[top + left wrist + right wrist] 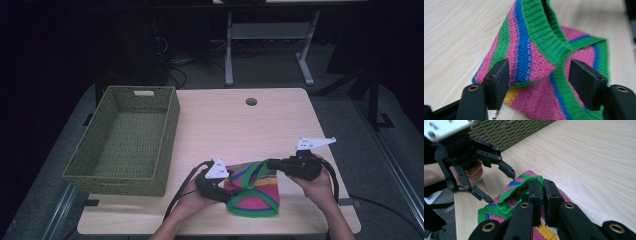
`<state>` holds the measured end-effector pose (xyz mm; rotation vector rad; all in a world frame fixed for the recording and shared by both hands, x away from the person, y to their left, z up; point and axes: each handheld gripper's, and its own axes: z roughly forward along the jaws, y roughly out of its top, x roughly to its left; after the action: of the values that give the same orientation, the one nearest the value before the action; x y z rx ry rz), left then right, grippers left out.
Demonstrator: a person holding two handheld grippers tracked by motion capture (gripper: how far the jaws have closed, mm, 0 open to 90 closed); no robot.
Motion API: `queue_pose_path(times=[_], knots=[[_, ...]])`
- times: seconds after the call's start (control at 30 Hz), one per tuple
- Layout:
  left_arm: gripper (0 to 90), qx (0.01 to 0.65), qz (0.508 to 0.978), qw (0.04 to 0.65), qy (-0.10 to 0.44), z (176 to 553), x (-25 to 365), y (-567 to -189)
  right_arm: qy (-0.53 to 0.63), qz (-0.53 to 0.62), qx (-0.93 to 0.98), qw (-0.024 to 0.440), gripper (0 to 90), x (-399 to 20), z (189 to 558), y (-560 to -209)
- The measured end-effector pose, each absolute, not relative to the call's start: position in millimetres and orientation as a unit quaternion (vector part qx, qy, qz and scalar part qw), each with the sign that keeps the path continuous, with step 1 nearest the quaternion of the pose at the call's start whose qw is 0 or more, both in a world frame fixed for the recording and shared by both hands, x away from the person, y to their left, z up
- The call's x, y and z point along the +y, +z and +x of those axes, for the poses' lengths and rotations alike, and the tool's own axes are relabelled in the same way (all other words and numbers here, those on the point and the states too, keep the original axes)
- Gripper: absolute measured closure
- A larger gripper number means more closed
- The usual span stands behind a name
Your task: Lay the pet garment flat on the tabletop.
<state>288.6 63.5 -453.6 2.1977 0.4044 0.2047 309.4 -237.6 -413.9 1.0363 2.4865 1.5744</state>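
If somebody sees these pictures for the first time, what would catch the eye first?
Most likely the bright striped knitted garment at the near edge of the table. The right gripper pinches its green ribbed edge, lifting it, while the left gripper stands open around a fold. A green woven basket sits at the left.

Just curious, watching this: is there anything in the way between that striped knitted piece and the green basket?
Nothing visible. The striped knitted piece lies near the table's front edge, with bare wooden table between it and the green basket at the left. The right gripper pinches its green edge; the left gripper straddles it, jaws open.
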Motion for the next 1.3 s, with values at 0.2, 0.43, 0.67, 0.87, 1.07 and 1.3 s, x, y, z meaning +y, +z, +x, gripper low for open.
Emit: queue_pose_path(times=[0.2,0.43,0.67,0.87,1.07,1.3], knots=[[27.7,0.149,0.886,0.430,0.092,288,57,-458,0.512,0.335,0.791,0.013,85.3,-241,309,-412],[23.8,0.162,0.884,0.418,0.131,292,54,-462,0.516,0.335,0.788,0.009,85.3,-240,308,-412],[59.1,0.142,0.881,0.427,0.145,292,52,-459,0.517,0.335,0.788,0.011,85.2,-241,309,-412],[76.5,0.149,0.872,0.449,0.128,296,60,-454,0.512,0.337,0.790,0.015,85.3,-245,308,-412],[80.1,0.157,0.869,0.459,0.101,297,67,-450,0.508,0.332,0.795,0.010,85.2,-244,307,-412],[81.7,0.166,0.859,0.476,0.091,293,79,-439,0.497,0.318,0.807,0.015,85.2,-238,301,-410]])
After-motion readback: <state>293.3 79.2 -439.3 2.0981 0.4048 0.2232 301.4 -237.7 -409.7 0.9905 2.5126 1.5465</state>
